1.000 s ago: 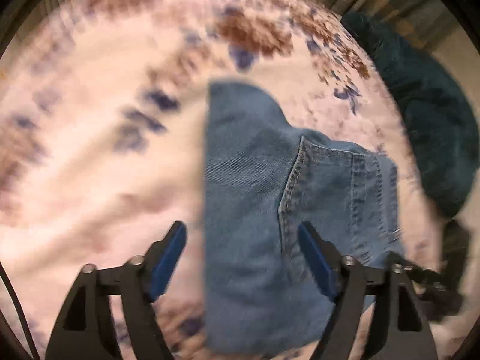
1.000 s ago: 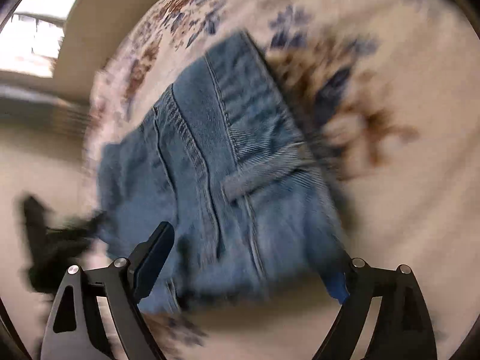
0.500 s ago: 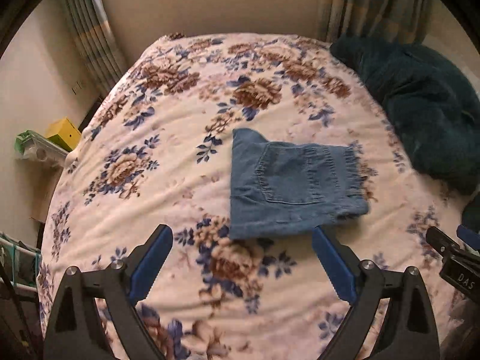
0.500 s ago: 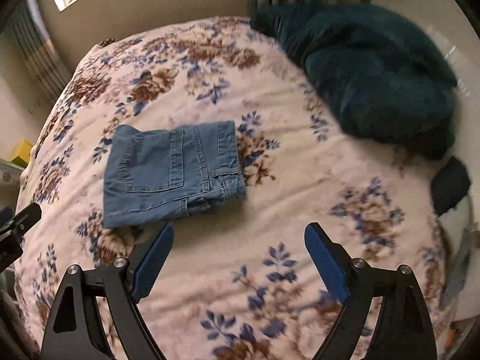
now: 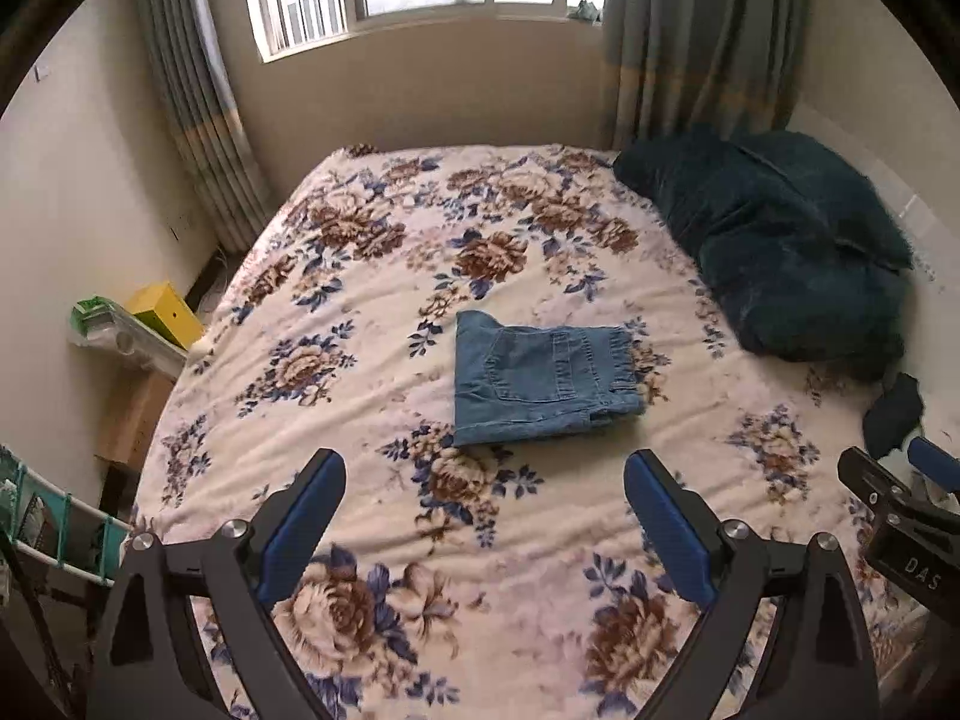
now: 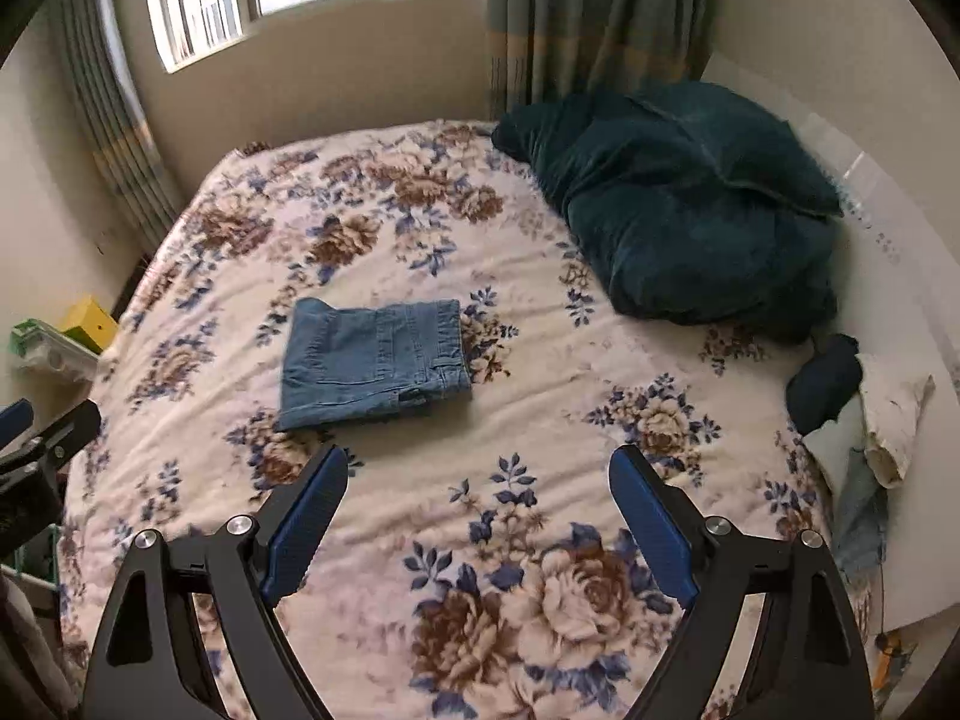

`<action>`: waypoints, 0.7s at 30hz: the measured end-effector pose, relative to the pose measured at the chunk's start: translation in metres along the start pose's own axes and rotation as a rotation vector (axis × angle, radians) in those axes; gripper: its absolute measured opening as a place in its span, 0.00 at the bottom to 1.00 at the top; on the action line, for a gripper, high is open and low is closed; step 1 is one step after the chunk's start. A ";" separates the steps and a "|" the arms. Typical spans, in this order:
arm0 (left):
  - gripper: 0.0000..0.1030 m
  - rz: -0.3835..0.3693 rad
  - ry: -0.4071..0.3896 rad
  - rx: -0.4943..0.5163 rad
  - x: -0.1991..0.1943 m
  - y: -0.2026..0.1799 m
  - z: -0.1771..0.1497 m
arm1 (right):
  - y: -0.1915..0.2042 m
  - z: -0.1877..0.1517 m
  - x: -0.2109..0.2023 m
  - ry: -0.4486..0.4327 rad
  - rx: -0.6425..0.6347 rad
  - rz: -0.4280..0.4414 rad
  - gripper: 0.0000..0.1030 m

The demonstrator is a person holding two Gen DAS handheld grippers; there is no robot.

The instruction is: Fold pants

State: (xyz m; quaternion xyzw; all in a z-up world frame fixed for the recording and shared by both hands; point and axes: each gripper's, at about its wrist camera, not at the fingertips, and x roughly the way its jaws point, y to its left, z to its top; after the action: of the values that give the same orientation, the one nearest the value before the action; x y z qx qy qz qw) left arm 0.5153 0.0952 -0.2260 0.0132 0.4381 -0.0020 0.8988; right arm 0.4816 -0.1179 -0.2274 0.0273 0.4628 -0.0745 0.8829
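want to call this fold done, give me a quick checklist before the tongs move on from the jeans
1. Folded jeans lie flat on the floral bedspread: ok.
2. Left tongs open, nothing between them: ok.
3. Right tongs open, nothing between them: ok.
4. Both tongs clear of the denim: ok.
5. Edges squared: not ok, layers stick out unevenly at the near right corner.
6. Jeans apart from the teal blanket: ok.
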 end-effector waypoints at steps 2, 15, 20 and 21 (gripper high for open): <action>0.92 0.010 -0.017 0.003 -0.031 -0.003 -0.008 | -0.004 -0.008 -0.033 -0.015 0.002 0.015 0.88; 0.92 -0.004 -0.139 -0.022 -0.192 -0.011 -0.045 | -0.032 -0.065 -0.228 -0.137 -0.035 0.070 0.89; 0.92 0.020 -0.177 -0.045 -0.234 -0.014 -0.059 | -0.045 -0.073 -0.287 -0.193 -0.042 0.063 0.89; 0.92 0.018 -0.180 -0.050 -0.242 -0.014 -0.062 | -0.047 -0.074 -0.296 -0.200 -0.045 0.064 0.89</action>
State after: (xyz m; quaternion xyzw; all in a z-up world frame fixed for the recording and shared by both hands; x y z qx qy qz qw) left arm 0.3172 0.0809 -0.0743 -0.0056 0.3551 0.0159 0.9347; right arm 0.2477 -0.1245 -0.0256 0.0145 0.3729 -0.0381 0.9270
